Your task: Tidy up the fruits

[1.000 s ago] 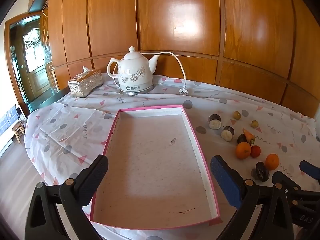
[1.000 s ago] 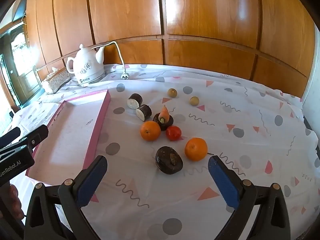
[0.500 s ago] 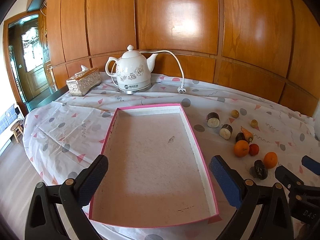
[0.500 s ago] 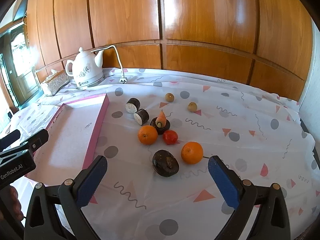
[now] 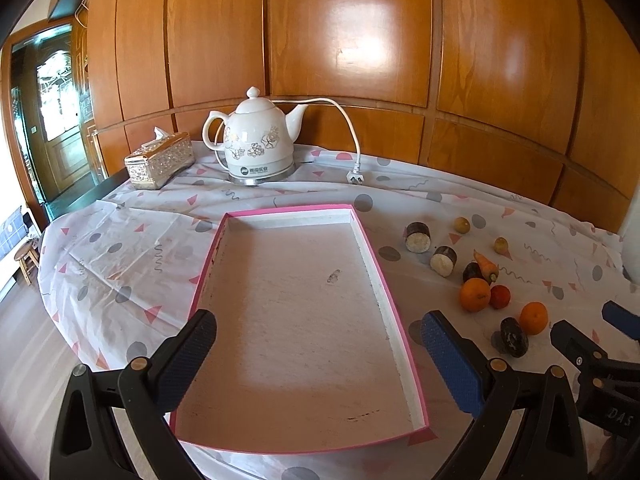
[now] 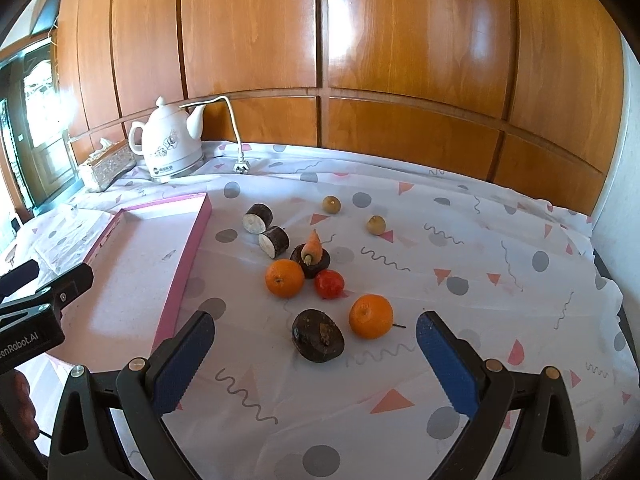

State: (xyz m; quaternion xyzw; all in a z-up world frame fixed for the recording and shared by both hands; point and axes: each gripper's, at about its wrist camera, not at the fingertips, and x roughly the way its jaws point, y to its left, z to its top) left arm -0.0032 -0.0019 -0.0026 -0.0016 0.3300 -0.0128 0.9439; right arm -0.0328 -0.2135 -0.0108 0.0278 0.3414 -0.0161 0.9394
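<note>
A pink-rimmed tray [image 5: 372,254] [image 6: 198,230] lies bare on the spotted tablecloth. To its right sit two oranges [image 6: 285,278] [image 6: 371,316], a red tomato [image 6: 329,284], a dark round fruit [image 6: 318,335], a small carrot [image 6: 313,247] resting on another dark fruit, two dark cut cylinders [image 6: 258,218] [image 6: 274,242] and two small yellowish fruits [image 6: 331,204] [image 6: 376,224]. My left gripper [image 5: 318,346] hovers open over the tray's near end, nothing between its fingers. My right gripper [image 6: 314,350] is open just short of the dark round fruit.
A white floral kettle [image 5: 258,144] with its cord and plug [image 5: 355,178] stands at the back, a tissue box [image 5: 159,160] to its left. Wood panelling rises behind the table. The table edge drops off at the left toward a doorway.
Both grippers have drawn back and lifted a little, so the tray and the fruit look slightly farther away. Both stay open and the fruit has not moved.
</note>
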